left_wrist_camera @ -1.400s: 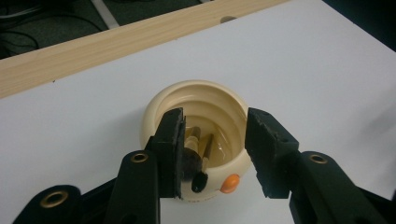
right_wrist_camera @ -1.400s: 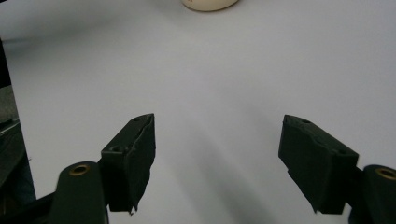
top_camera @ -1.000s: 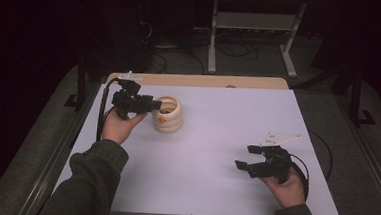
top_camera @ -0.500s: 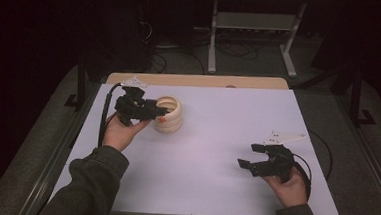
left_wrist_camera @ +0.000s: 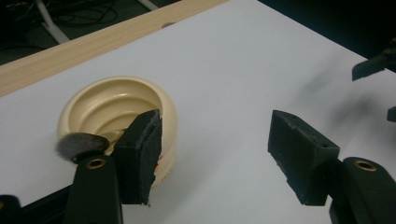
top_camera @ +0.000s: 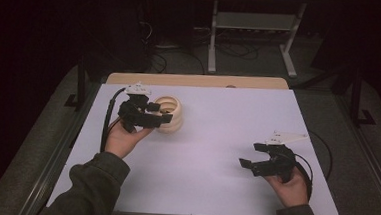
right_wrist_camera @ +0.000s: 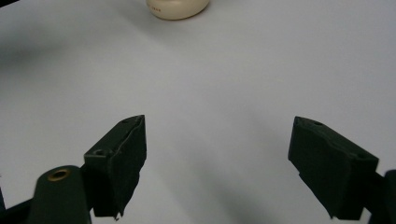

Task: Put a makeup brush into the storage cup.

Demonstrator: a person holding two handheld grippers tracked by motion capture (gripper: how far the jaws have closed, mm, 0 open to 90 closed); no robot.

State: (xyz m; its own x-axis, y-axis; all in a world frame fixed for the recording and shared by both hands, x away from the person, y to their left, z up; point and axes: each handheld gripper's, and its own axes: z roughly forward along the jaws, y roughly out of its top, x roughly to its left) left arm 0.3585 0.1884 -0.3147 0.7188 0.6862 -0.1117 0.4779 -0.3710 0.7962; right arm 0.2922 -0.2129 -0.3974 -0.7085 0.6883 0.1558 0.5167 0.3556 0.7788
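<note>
A white sheet (top_camera: 215, 154) covers the table, with a strip of bare wood (top_camera: 195, 80) along its far edge and a dark floor with cables beyond. A cream ribbed bowl (top_camera: 170, 112) stands at the far left of the sheet. The left gripper (top_camera: 154, 114) sits just beside it; its jaws have just been opening and stand apart, 1 at the bowl's near rim, nothing clamped. The right gripper (top_camera: 249, 155) hovers near right, jaws spread wide over bare sheet, well apart from the bowl.
</note>
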